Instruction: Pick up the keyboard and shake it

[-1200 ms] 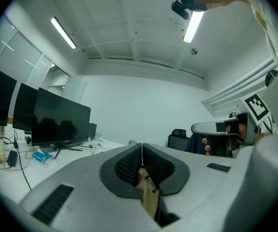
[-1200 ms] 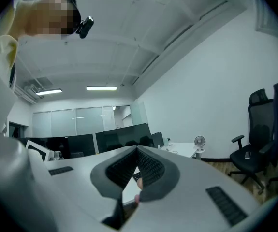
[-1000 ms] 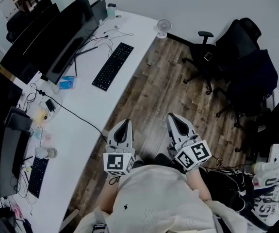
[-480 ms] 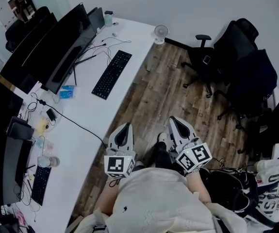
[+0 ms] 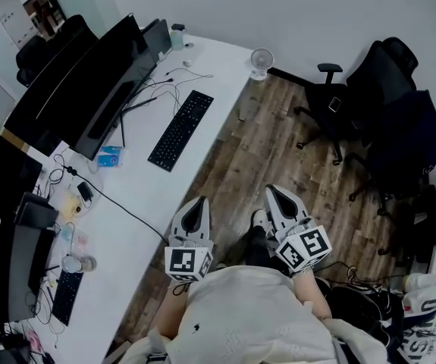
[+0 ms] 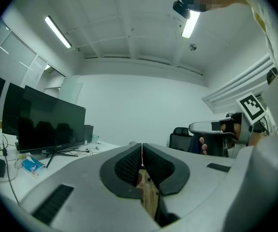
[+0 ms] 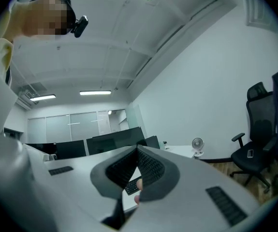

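A black keyboard (image 5: 180, 130) lies on the long white desk (image 5: 149, 180), in front of a wide dark monitor (image 5: 96, 89). Both grippers are held close to the person's body, well short of the keyboard and over the wooden floor. The left gripper (image 5: 195, 211) is shut with nothing between its jaws; its tips (image 6: 141, 145) meet in the left gripper view. The right gripper (image 5: 277, 196) is shut and empty too, its tips (image 7: 137, 149) touching. A strip of the keyboard (image 7: 130, 187) peeks below the right jaws.
A small white fan (image 5: 260, 61) stands at the desk's far end. Black office chairs (image 5: 384, 105) crowd the right side. A second keyboard (image 5: 64, 297), a cup (image 5: 73, 264), cables and small items lie on the near desk. Bags (image 5: 430, 309) sit on the floor at right.
The head view has shifted a little, so the desk and chairs sit slightly right and lower in frame. Both grippers stay shut near the body.
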The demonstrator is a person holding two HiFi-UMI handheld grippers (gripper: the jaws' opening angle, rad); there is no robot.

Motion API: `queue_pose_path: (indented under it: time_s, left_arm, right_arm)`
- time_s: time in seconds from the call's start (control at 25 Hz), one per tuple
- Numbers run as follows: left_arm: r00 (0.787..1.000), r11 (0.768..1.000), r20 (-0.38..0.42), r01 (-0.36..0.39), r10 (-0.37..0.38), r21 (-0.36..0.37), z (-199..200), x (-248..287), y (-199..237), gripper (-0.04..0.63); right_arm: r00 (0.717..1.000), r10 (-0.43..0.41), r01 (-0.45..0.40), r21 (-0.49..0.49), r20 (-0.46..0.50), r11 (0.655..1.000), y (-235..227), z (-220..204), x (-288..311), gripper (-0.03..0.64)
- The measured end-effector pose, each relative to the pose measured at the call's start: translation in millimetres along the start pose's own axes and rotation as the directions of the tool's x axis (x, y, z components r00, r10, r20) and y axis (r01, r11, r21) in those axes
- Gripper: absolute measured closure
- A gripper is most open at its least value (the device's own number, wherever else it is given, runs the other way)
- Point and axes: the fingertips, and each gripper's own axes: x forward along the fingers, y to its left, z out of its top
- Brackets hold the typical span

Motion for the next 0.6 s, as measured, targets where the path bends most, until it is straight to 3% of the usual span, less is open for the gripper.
queue_pose_path:
  time_s: [0.6]
  left_arm:
    - [0.995,0.995,0.004,-0.1,0.1,-0.024,13,131,14,0.58]
  right_arm:
    - [0.994,0.093,-0.093,-0.001,-0.05,0.996,-102,30,94,0.617]
